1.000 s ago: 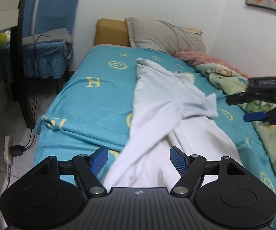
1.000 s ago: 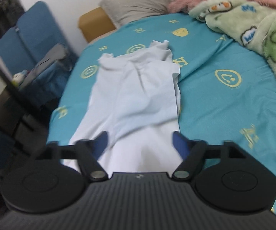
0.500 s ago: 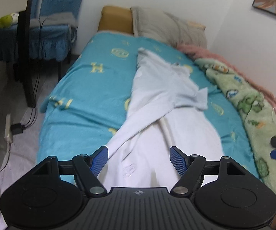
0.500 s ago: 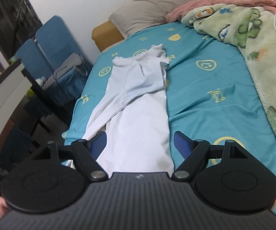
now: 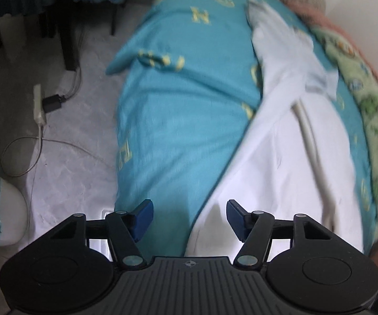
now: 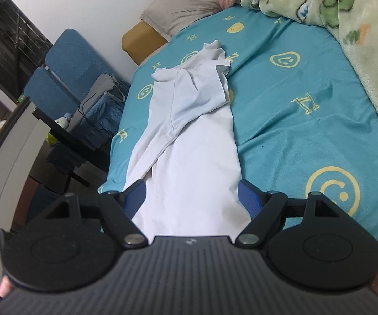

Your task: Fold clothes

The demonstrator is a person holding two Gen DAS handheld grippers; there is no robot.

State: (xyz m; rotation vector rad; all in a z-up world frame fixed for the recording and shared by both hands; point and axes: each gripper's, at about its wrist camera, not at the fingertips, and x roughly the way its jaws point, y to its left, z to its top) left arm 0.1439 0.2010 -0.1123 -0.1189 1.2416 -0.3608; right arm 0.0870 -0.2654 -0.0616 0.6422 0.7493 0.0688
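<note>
White shirt (image 6: 189, 141) lies lengthwise on the turquoise bed sheet (image 6: 307, 84), its collar end toward twelve o'clock near the grey pillow (image 6: 189, 5) and its hem end toward six o'clock at the near edge of the bed; one sleeve is folded across the body. In the right wrist view the right gripper (image 6: 192, 191) hangs over the hem end with its jaws spread wide — the blue pads flank the cloth on either side and close on nothing. A green printed blanket (image 6: 346, 13) is heaped at two o'clock, and a blue chair (image 6: 68, 63) stands off the bed at ten o'clock.

The left wrist view is smeared by motion. There the left gripper (image 5: 189, 216) points steeply down at the bed's near edge, its jaws closing; the shirt's left border (image 5: 281, 157) appears to run between the pads, though they do not press it — turquoise sheet fills the gap's other half. A power strip (image 5: 38, 103) with cables lies on the floor at nine o'clock
</note>
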